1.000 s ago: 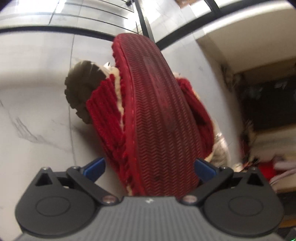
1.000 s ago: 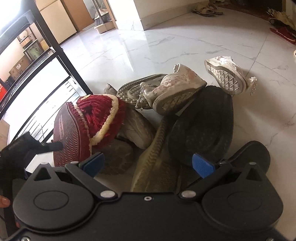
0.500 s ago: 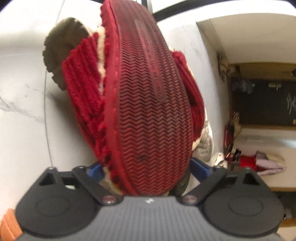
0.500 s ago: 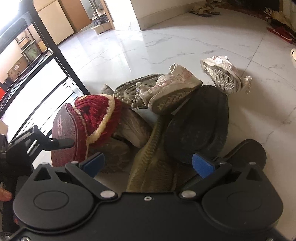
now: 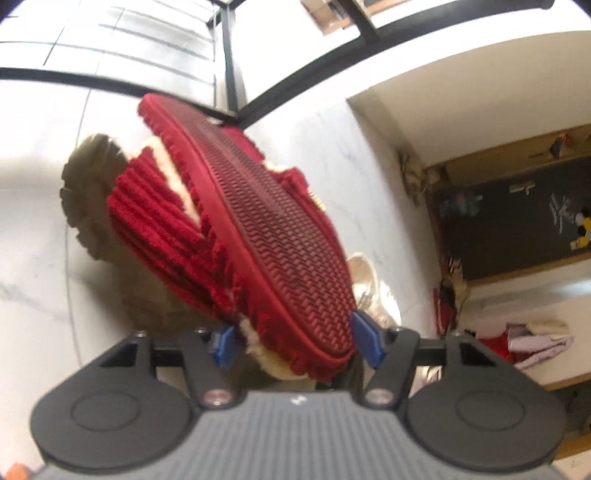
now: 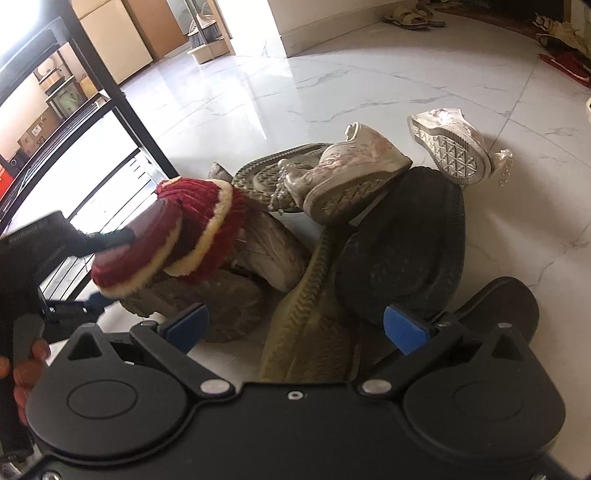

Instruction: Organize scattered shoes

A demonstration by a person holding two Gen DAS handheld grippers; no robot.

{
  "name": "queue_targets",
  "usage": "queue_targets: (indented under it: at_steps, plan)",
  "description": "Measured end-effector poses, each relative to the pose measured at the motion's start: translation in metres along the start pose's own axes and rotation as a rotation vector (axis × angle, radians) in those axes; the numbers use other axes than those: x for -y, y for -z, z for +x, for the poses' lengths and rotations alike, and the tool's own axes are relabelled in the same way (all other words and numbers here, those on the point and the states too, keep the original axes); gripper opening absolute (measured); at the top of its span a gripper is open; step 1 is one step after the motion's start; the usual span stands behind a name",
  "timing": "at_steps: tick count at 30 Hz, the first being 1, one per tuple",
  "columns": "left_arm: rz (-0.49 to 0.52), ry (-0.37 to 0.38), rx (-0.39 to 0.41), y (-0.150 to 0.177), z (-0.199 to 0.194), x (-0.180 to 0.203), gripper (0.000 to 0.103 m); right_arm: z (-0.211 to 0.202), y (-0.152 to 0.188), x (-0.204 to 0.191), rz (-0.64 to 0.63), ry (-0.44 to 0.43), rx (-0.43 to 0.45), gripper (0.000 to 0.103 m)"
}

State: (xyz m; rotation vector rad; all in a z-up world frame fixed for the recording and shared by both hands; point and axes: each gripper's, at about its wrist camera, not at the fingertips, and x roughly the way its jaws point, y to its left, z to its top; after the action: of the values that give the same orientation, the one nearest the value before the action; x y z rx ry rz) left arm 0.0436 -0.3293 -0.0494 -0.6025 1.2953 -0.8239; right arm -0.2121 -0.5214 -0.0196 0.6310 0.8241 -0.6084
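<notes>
The red slipper (image 5: pixel 280 254) between the left gripper's fingers (image 5: pixel 223 345) hides the grey shoe (image 5: pixel 86 195) behind it. Beyond the right gripper's fingers (image 6: pixel 404 330), sandals (image 6: pixel 413 16) are too small to tell.

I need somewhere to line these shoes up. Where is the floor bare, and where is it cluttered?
Bare marble floor stretches beyond the pile, from the black rack across to the lone white sneaker. It is crowded in front of the right gripper, where the shoes overlap, among them the red slipper.
</notes>
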Motion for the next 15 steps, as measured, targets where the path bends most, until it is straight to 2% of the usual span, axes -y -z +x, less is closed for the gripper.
queue_targets:
  at_steps: [3, 5, 7, 10, 14, 15]
  plan:
    - [-0.004, 0.040, 0.037, 0.000, -0.004, 0.009, 0.062, 0.001, -0.002, 0.004, 0.010, 0.003, 0.000, 0.103]
    - [0.032, 0.047, 0.083, -0.003, -0.010, 0.018, 0.062, 0.004, -0.003, 0.004, 0.012, 0.004, -0.004, 0.103]
    - [0.063, 0.026, 0.111, -0.007, -0.013, 0.026, 0.063, 0.006, -0.003, 0.003, 0.013, -0.001, -0.009, 0.103]
    - [0.080, -0.015, 0.130, -0.010, -0.011, 0.034, 0.078, 0.009, -0.003, 0.002, 0.013, -0.009, -0.017, 0.103]
    - [0.101, -0.116, 0.172, -0.019, -0.007, 0.040, 0.078, 0.011, -0.004, 0.003, 0.007, -0.011, -0.020, 0.103]
    - [0.102, -0.119, 0.176, -0.022, -0.005, 0.040, 0.078, 0.011, -0.005, 0.004, 0.011, -0.009, -0.021, 0.103]
